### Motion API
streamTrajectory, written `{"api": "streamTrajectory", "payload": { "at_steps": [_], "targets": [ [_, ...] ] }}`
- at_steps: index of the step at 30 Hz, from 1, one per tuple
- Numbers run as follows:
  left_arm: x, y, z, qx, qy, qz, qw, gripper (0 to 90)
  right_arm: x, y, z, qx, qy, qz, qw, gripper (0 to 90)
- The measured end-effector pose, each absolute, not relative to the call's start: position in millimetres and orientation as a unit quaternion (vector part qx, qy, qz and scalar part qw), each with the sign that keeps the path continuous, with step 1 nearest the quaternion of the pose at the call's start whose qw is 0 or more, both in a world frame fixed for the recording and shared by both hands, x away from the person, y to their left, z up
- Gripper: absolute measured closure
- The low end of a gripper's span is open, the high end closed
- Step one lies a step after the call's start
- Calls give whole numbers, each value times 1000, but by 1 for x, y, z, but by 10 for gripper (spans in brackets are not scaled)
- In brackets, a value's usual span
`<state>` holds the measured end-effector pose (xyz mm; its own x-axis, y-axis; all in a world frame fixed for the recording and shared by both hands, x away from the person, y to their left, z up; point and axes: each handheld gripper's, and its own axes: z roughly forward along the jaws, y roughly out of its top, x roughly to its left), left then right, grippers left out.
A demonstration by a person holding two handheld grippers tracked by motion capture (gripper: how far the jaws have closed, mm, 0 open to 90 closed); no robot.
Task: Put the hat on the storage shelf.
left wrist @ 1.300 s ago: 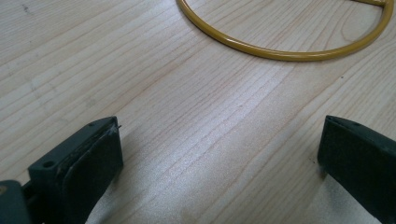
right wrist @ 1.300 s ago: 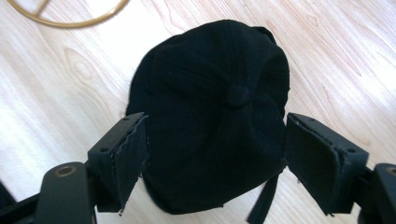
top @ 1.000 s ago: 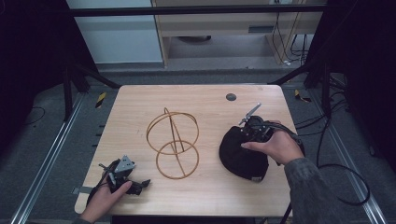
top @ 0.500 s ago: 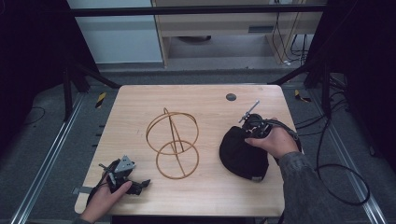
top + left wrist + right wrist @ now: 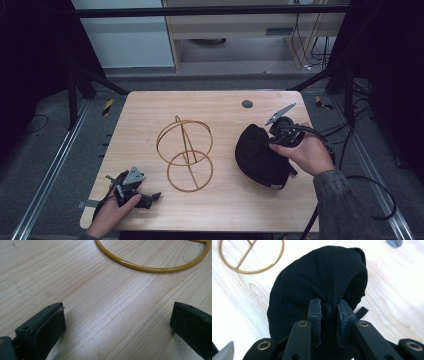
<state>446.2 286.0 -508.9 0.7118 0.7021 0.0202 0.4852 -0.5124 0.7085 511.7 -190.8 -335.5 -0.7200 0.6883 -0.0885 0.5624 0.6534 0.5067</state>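
A black cap (image 5: pixel 260 159) lies on the right half of the wooden table (image 5: pixel 215 107). My right gripper (image 5: pixel 271 142) comes at it from the right. In the right gripper view its jaws have just been closing, and the right gripper (image 5: pixel 328 312) is shut on the small button at the cap's (image 5: pixel 312 277) crown, which bunches the fabric upward. A gold wire stand of crossed rings (image 5: pixel 185 152) rests at the table's middle. My left gripper (image 5: pixel 150 198) lies at the front left corner, and in its own view the left gripper (image 5: pixel 117 322) is open over bare wood, short of the stand's base ring (image 5: pixel 150 268).
A dark round grommet (image 5: pixel 247 104) sits near the table's far edge, behind the cap. Cables (image 5: pixel 350 150) trail off the right edge beside my right forearm. Metal rails (image 5: pixel 50 175) run along the floor on both sides of the table.
The right gripper's jaws closed on the cap's crown and the hand rose slightly, pulling the fabric up. The left hand stayed in place.
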Motion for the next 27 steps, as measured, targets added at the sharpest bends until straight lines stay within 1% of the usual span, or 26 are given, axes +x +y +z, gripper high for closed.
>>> {"api": "streamTrajectory", "payload": {
  "at_steps": [4, 8, 27],
  "targets": [
    [446, 286, -509, 856, 347, 154, 351, 0, 504, -196, -320, 347, 889, 255, 156, 761],
    [446, 286, -509, 856, 347, 154, 351, 0, 498, -199, -312, 347, 883, 273, 163, 763],
    [446, 286, -509, 856, 347, 154, 351, 0, 482, -213, -297, 356, 853, 332, 187, 767]
  ]
}}
